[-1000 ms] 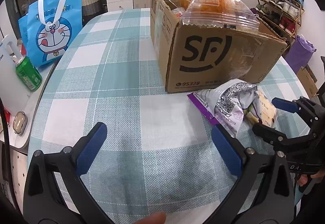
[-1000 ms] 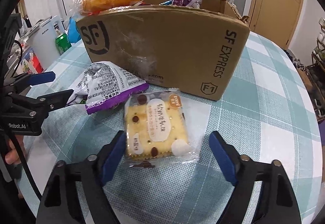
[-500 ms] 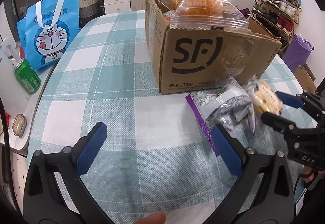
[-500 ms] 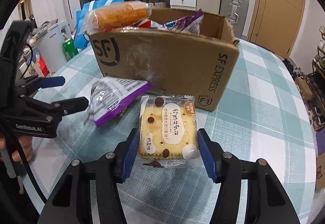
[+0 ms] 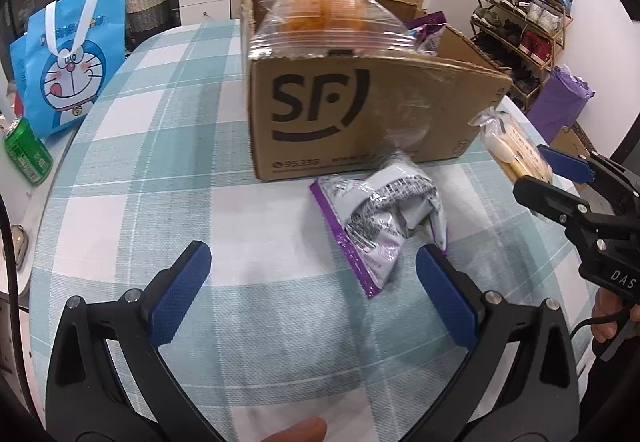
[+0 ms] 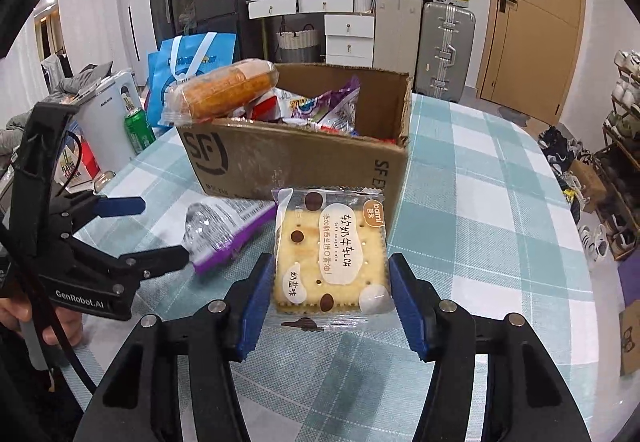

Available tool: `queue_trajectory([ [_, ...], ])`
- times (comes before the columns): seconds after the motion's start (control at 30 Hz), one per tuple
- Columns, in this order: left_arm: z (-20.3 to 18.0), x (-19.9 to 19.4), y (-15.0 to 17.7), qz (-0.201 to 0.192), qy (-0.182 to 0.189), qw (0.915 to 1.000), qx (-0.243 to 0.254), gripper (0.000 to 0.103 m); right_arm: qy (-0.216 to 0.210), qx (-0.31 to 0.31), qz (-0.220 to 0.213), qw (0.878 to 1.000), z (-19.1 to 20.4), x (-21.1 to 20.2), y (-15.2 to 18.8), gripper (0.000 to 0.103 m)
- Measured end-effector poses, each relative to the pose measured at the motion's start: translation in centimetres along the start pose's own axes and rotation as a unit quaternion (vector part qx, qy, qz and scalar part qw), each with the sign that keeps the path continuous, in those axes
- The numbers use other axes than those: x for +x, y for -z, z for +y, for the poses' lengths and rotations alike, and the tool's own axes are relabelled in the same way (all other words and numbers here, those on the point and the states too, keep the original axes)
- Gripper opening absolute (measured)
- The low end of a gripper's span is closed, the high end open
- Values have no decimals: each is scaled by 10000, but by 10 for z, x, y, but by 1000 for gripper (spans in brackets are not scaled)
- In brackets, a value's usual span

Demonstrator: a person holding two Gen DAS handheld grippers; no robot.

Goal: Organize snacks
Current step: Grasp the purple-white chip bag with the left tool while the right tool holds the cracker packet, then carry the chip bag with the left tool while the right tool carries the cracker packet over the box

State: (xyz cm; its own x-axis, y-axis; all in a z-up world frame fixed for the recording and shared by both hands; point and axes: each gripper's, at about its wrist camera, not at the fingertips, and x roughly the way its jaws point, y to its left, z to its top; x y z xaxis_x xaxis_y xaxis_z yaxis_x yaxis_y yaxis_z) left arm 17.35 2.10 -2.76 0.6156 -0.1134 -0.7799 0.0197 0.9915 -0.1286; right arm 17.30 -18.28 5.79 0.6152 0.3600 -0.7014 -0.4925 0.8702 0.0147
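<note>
My right gripper (image 6: 330,302) is shut on a yellow cracker packet (image 6: 330,254) and holds it above the table, in front of the SF cardboard box (image 6: 296,157). The packet also shows in the left wrist view (image 5: 516,149), to the right of the box (image 5: 360,121). The box holds several snacks, with an orange bread pack (image 6: 228,87) lying on its rim. A purple and grey snack bag (image 5: 384,217) lies on the checked tablecloth (image 5: 160,161) in front of the box. My left gripper (image 5: 316,282) is open and empty, just short of that bag.
A blue Doraemon bag (image 5: 68,61) and a green can (image 5: 26,155) stand left of the table. Suitcases (image 6: 448,49) and drawers stand behind it. A shoe rack (image 5: 520,17) and a purple bag (image 5: 564,101) are at the right.
My right gripper closed on the cracker packet and lifted it off the table toward the box. My left gripper moved forward and right, closer to the purple bag.
</note>
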Motion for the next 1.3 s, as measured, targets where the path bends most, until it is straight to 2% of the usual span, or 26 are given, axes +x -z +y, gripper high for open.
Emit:
queue_trajectory([
  [0.27,-29,16,-2,132,62,9999,89,102,-53,91,-163,9998,-6,-14,-3,58],
  [0.4,-40,28,-5,213,-30,9997,129,102,-50,187,-204,9996,-12,-19,-3,58],
  [0.77,-55,38,-27,132,-143,9997,115,101,-24,309,-197,9993,-20,-17,-2,58],
  [0.83,-58,40,-28,155,-102,9997,174,88,-24,325,-195,9993,-21,-17,-2,58],
  [0.9,-61,44,-27,263,12,9995,194,64,-23,324,-198,9993,-20,-17,-3,58],
  [1.0,-60,41,-25,142,149,9997,160,57,-21,312,-205,9993,-21,-17,-3,58],
  [1.13,-62,36,-19,-41,148,9994,295,56,-21,314,-213,9993,-21,-17,-3,58],
  [1.3,-61,24,-8,-125,277,9993,220,56,-17,310,-219,9993,-21,-17,-3,58],
])
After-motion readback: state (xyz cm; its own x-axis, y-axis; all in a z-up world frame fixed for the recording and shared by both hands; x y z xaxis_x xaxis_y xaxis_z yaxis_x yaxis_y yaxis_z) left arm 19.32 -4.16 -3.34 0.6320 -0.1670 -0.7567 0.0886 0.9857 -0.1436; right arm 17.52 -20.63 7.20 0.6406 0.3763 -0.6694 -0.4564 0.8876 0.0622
